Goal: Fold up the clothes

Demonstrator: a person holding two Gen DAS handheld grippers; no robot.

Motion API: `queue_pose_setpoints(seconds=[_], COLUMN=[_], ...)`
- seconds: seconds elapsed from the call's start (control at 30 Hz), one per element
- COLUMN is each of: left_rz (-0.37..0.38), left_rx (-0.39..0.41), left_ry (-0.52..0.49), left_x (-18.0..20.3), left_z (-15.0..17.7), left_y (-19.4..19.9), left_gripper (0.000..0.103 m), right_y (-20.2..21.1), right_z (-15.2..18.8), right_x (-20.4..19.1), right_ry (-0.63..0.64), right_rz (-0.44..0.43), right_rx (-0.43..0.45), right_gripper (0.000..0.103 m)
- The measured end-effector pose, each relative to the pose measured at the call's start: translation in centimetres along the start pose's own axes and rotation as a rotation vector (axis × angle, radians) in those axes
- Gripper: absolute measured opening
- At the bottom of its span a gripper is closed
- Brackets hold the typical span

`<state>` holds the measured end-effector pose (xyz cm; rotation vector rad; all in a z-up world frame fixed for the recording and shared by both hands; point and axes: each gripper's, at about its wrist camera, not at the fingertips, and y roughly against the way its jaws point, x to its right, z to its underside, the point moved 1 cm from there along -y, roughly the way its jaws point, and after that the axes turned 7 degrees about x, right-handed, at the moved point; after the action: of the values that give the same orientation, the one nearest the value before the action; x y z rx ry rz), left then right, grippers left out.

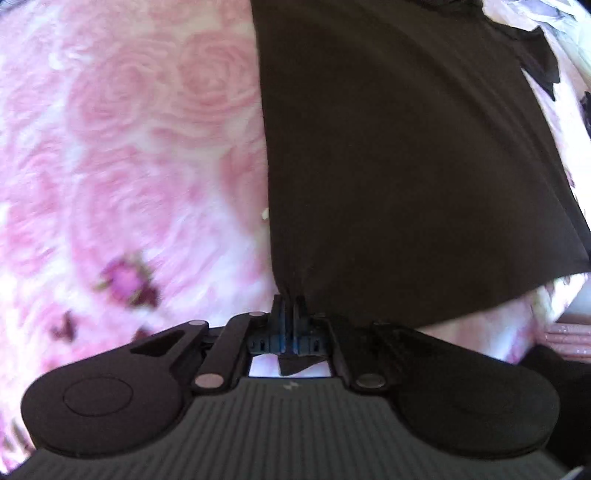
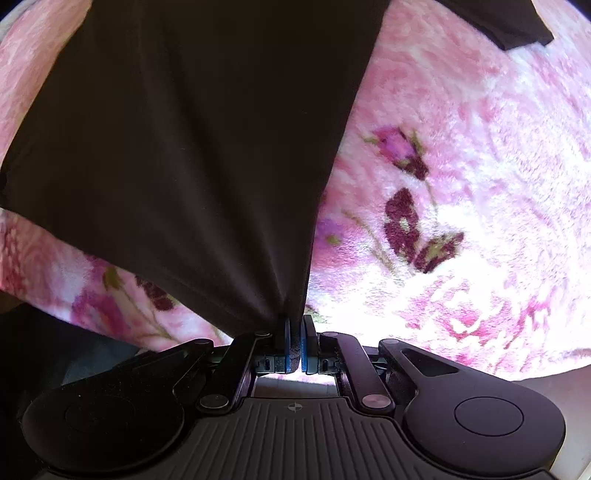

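Observation:
A dark brown garment point(image 1: 399, 166) hangs stretched over a pink rose-patterned blanket point(image 1: 129, 147). My left gripper point(image 1: 290, 306) points down and is shut on one corner of the cloth, which bunches between the blue pads; a small tip of fabric pokes out behind them. In the right wrist view the same dark garment point(image 2: 192, 147) fans upward from my right gripper point(image 2: 294, 325), whose blue pads are shut on another corner of it. A sleeve or flap point(image 2: 517, 26) of the garment lies at the top right.
The fluffy blanket point(image 2: 461, 184) with dark purple flower prints covers the whole surface below. A pinkish object point(image 1: 569, 336) and something dark sit at the right edge of the left wrist view. A dark shape fills the lower left of the right wrist view.

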<state>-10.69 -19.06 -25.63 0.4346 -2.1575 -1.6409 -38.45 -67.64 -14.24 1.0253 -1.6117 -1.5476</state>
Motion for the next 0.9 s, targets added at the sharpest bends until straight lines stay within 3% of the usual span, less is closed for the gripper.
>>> queue_pose_setpoints(seconds=[0.1,0.23,0.37,0.43,0.47,0.5,0.57,0.63,0.7,0.8,0.9], left_rz=[0.008,0.016,0.049,0.055,0.054,0.041,0.014,-0.017,-0.031,0.011,0.086], left_rx=[-0.023,-0.108,-0.17,-0.158,-0.143,-0.118,-0.045,0.034,0.106,0.221,0.279], left_ry=[0.031,0.067,0.086,0.097,0.103,0.1,0.083,0.075,0.099,0.191,0.293], left_x=[-0.6,0.6,1.9,1.5,1.0,0.3,-1.7,-4.0,-6.4,-9.7,-11.9], left_z=[2.8,5.9,6.6,5.6,4.9,4.0,1.4,-1.8,-5.8,-12.4,-19.4], left_y=[2.5,1.4,-0.6,0.0,0.6,1.4,2.8,3.3,2.8,1.3,-2.3], left_gripper=[0.002,0.002,0.003,0.009,0.009,0.01,0.015,0.028,0.029,0.039,0.044], right_y=[1.1,-0.1,-1.5,-1.0,-0.6,-0.2,1.2,2.5,3.5,4.0,4.4], right_z=[1.2,3.9,4.0,2.9,2.3,1.6,-0.1,-2.2,-4.9,-9.0,-12.6], right_x=[-0.2,0.3,2.4,4.0,4.7,5.2,5.6,5.2,4.1,1.8,-0.8], right_ry=[0.044,0.03,-0.01,-0.063,-0.077,-0.075,-0.043,0.006,0.061,0.134,0.226], right_rz=[-0.002,0.009,0.048,0.05,0.069,0.102,0.16,0.187,0.207,0.176,0.162], right_rx=[-0.025,-0.096,-0.125,-0.11,-0.108,-0.105,-0.063,0.01,0.093,0.173,0.234], right_gripper=[0.003,0.003,0.003,0.005,0.01,0.028,0.051,0.052,0.053,0.053,0.053])
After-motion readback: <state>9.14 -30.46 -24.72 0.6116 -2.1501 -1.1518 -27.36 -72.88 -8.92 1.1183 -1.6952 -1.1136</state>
